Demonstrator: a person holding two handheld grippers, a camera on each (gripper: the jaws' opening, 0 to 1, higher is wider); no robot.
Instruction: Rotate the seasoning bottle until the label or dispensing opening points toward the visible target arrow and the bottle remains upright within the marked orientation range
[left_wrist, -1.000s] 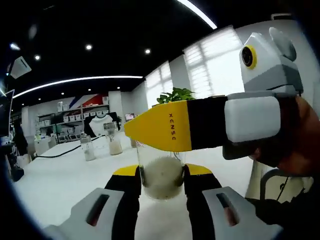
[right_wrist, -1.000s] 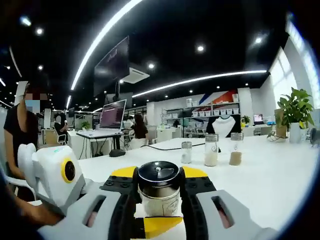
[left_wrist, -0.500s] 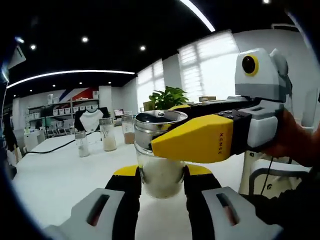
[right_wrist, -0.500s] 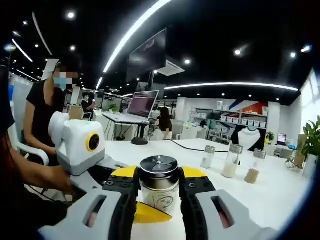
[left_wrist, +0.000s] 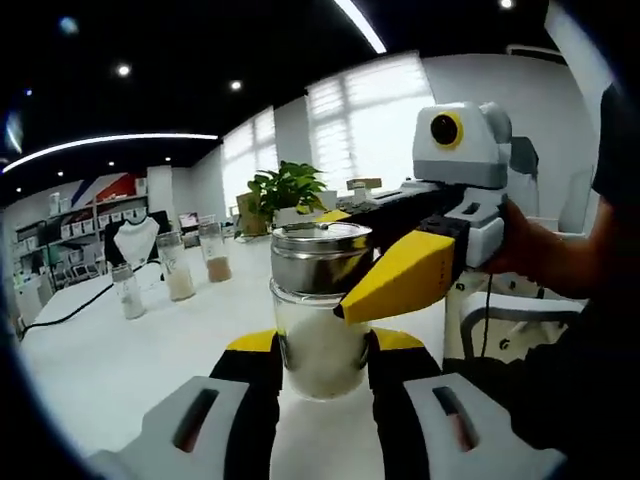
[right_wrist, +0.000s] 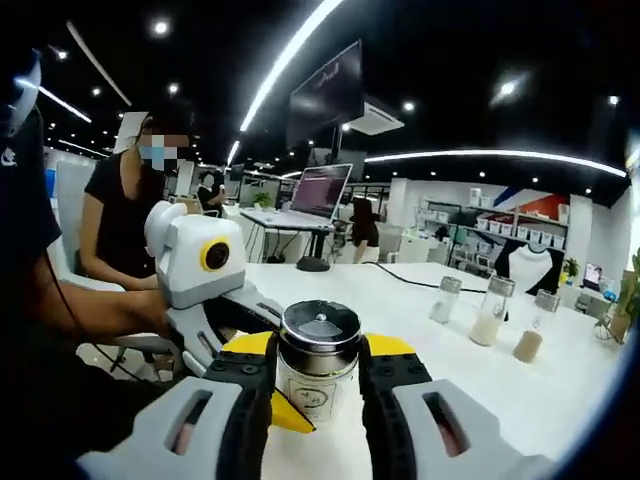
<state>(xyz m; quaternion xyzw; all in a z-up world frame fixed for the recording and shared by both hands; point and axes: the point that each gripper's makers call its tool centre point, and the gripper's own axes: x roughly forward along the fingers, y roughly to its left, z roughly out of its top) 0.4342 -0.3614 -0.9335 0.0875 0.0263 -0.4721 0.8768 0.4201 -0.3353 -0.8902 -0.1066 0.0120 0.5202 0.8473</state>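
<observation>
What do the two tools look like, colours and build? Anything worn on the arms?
Both match. The left tool has black jaws with yellow shoulders on light grey bodies, each with a dark slot. The right tool is built the same; seen from the side, its finger is a yellow wedge on a black shank and grey-white housing. A thin dark cable hangs below it. A dark sleeve covers the upper arm.

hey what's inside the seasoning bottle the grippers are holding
Through the seasoning bottle's clear glass, a pale off-white powder fills the lower part. The metal cap and both grippers' jaws cover the rest.
</observation>
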